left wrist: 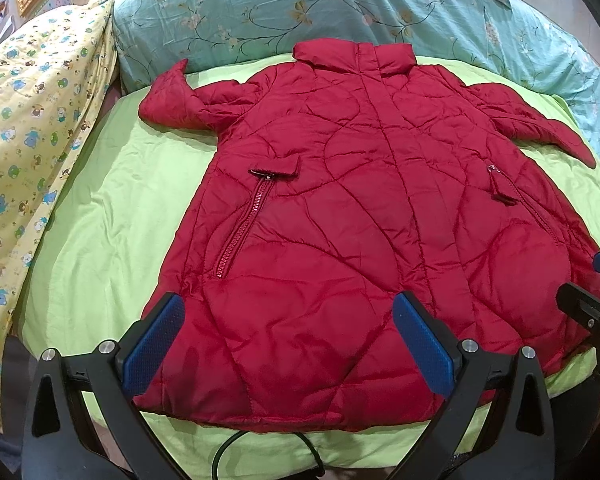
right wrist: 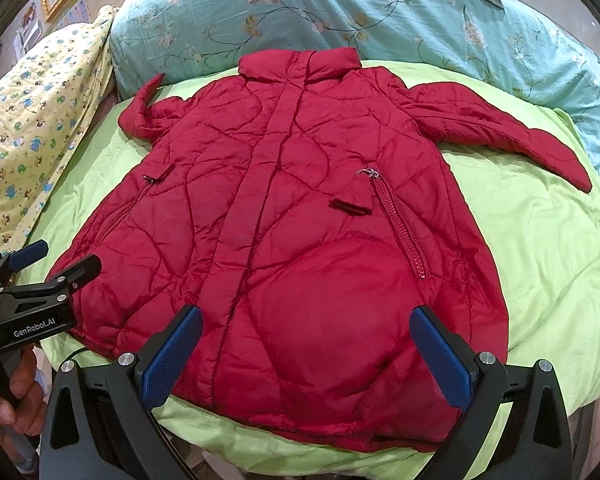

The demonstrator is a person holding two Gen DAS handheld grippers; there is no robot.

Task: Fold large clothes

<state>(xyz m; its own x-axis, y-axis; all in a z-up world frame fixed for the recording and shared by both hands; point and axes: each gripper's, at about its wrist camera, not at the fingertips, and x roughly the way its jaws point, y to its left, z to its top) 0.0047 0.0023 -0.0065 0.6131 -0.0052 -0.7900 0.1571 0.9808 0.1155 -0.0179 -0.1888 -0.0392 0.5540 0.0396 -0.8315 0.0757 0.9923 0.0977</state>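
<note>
A red quilted coat (left wrist: 340, 208) lies flat, front up, on the green sheet, collar at the far end and hem towards me; it also shows in the right wrist view (right wrist: 284, 232). Both sleeves spread outwards. My left gripper (left wrist: 288, 344) is open above the left part of the hem, holding nothing. My right gripper (right wrist: 306, 356) is open above the right part of the hem, holding nothing. The right gripper (left wrist: 588, 284) shows at the left wrist view's right edge. The left gripper (right wrist: 56, 260) shows at the right wrist view's left edge, also open.
The green sheet (left wrist: 112, 216) covers the bed. A teal floral duvet (left wrist: 260, 12) is piled behind the collar. A yellow patterned quilt (left wrist: 28, 120) lies along the left. A dark cable (left wrist: 228, 448) loops at the near bed edge.
</note>
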